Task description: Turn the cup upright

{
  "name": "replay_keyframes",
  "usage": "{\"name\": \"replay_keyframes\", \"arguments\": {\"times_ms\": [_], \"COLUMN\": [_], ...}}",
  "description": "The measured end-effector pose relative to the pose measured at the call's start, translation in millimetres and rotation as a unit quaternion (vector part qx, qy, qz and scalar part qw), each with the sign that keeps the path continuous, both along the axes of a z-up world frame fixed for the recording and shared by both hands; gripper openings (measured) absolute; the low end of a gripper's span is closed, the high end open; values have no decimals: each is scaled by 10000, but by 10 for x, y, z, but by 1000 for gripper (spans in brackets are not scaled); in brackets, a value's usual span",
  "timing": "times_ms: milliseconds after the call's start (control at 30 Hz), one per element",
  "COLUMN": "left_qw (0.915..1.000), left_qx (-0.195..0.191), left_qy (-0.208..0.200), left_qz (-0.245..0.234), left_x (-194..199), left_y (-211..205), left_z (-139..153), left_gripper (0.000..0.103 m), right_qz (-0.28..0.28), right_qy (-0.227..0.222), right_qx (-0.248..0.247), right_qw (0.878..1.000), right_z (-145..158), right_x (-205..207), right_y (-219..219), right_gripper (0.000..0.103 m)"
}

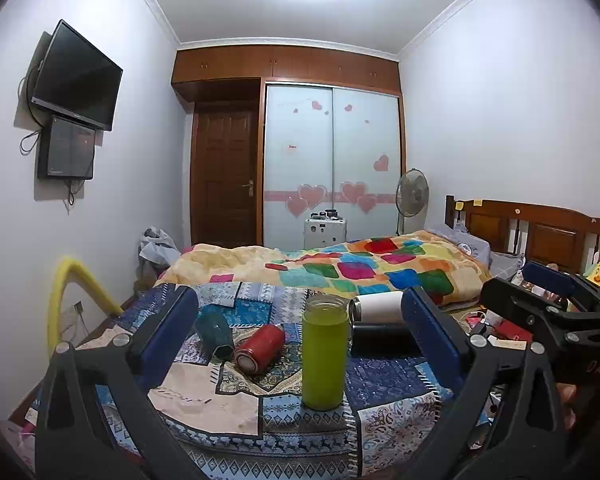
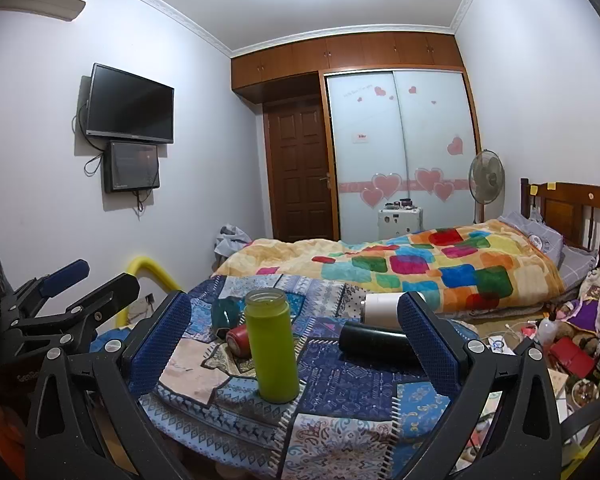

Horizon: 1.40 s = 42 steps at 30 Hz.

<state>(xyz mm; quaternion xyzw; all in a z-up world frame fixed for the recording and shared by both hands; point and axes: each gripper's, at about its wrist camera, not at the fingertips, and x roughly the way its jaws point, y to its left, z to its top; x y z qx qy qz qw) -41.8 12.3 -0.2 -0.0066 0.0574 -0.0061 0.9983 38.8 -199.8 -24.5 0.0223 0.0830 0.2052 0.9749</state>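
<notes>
The green cup (image 1: 325,354) is seen standing upright on the patchwork tabletop (image 1: 384,384), mouth up, between the wide-spread fingers of the left tongs (image 1: 300,334). It is also framed by the right tongs (image 2: 294,334), spread wide and empty. Beyond the fingertips, a red cup (image 1: 260,348), a teal cup (image 1: 215,334), a black cup (image 2: 376,346) and a white cup (image 2: 382,309) are seen lying on their sides.

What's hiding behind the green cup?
Behind the green cup, the red cup and teal cup lie tipped over on the patterned cloth. From the right wrist view the green cup covers part of the red cup.
</notes>
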Motion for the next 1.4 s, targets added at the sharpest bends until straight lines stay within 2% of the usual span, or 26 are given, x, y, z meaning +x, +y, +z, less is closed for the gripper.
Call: {"name": "replay_keyframes", "arguments": {"times_ms": [1400], "left_qw": [9999], "left_qx": [-31], "left_qy": [103], "left_qz": [-62], "left_x": [39], "left_y": [-33], "left_z": [-3], "left_gripper": [103], "right_qz": [-78], "right_qy": [21], "right_qx": [14], "right_qw": [10000], "right_z": [-32], "right_x": [33], "right_y": [-54], "right_gripper": [103]}}
